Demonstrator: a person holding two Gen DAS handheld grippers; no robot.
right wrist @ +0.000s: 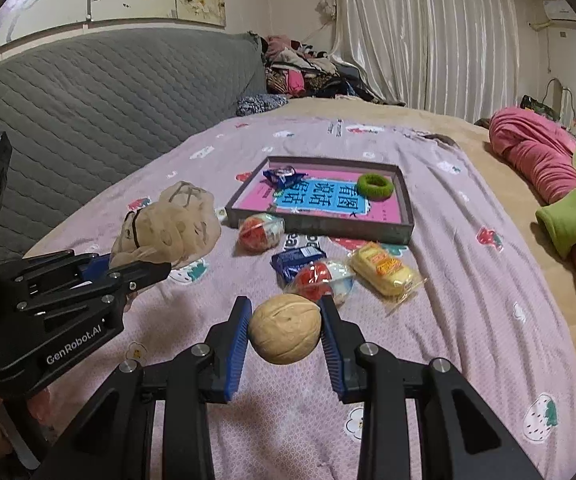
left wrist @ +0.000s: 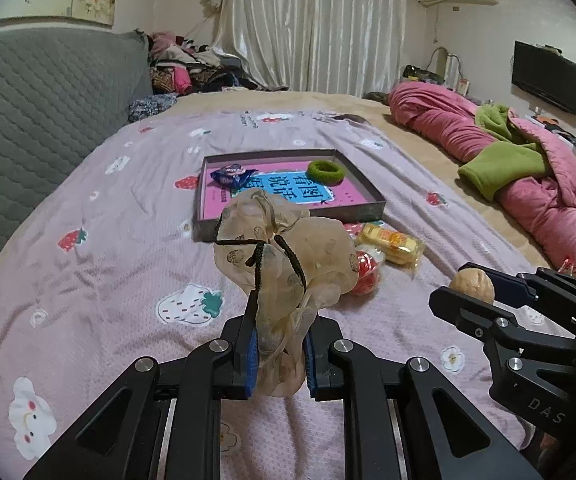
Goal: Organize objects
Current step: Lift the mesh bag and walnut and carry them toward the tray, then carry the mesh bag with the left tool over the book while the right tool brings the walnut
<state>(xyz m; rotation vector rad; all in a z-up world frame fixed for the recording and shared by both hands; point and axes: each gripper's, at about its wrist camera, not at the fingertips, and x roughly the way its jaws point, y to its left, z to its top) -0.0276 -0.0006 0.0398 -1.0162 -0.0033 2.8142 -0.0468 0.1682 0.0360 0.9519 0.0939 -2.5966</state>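
My left gripper (left wrist: 279, 350) is shut on a beige gauze hair tie with a black cord (left wrist: 283, 256), held up above the bed; from the right wrist the same hair tie (right wrist: 171, 226) shows at the left. My right gripper (right wrist: 285, 330) is shut on a walnut (right wrist: 285, 328), which also appears at the right edge of the left wrist view as a walnut (left wrist: 472, 286). Ahead lies a shallow grey box (left wrist: 288, 216) (right wrist: 406, 208) with a pink and blue bottom, holding a blue snack packet (left wrist: 232, 176) (right wrist: 283, 176) and a green hair ring (left wrist: 326, 171) (right wrist: 375, 186).
On the pink strawberry bedsheet (right wrist: 468, 280) in front of the box lie a yellow snack pack (right wrist: 386, 270), two red-and-white wrapped items (right wrist: 259, 232) (right wrist: 320, 278) and a blue packet (right wrist: 296, 260). A rolled pink and green blanket (left wrist: 520, 168) lies at right. A grey quilted headboard (left wrist: 39, 108) stands at left.
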